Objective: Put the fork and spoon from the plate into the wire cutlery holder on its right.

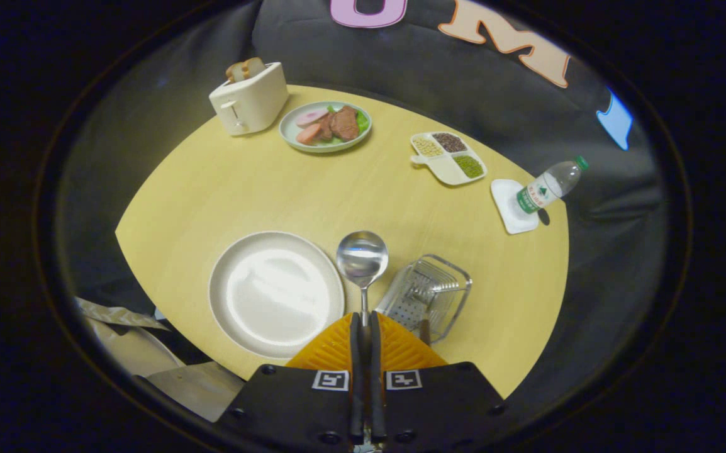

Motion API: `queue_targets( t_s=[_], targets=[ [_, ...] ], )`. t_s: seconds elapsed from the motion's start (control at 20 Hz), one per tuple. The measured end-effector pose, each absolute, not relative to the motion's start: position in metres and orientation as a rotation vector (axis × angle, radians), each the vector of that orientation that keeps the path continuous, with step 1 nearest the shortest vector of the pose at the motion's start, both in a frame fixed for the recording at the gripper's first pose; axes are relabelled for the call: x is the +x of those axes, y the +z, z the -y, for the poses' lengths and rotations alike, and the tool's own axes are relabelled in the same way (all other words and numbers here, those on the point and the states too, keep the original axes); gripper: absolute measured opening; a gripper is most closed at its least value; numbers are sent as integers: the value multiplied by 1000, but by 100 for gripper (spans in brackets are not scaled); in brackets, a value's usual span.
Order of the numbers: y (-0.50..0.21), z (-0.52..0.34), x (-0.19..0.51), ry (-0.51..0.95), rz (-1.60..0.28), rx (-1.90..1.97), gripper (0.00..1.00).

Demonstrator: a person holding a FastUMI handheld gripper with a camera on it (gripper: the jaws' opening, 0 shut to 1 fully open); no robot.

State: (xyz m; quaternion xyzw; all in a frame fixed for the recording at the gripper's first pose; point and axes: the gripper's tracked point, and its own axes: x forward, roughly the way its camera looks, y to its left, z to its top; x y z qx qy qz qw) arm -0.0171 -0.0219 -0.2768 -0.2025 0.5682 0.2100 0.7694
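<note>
Gripper (363, 327) fingers are closed on the handle of the spoon (362, 258). At left is the empty plate (275, 293), at right the wire cutlery holder (426, 296), fork inside it I think. Polished metal: stiff, light, slippery; hold the handle firmly.

My table in the booth

I see a yellow wooden table (262, 182) ringed by dark cloth wall (508, 94), softly lit from above.

Gripper-mounted fisheye looks steeply down — over its fingers (364, 327) — across the table (224, 189).
</note>
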Motion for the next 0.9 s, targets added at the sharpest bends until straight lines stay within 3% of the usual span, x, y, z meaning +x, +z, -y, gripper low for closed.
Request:
queue_targets(
  t_s=[0.9],
  targets=[
    [-295, 84, -7, 334, -1385, -534, 8]
  ],
)
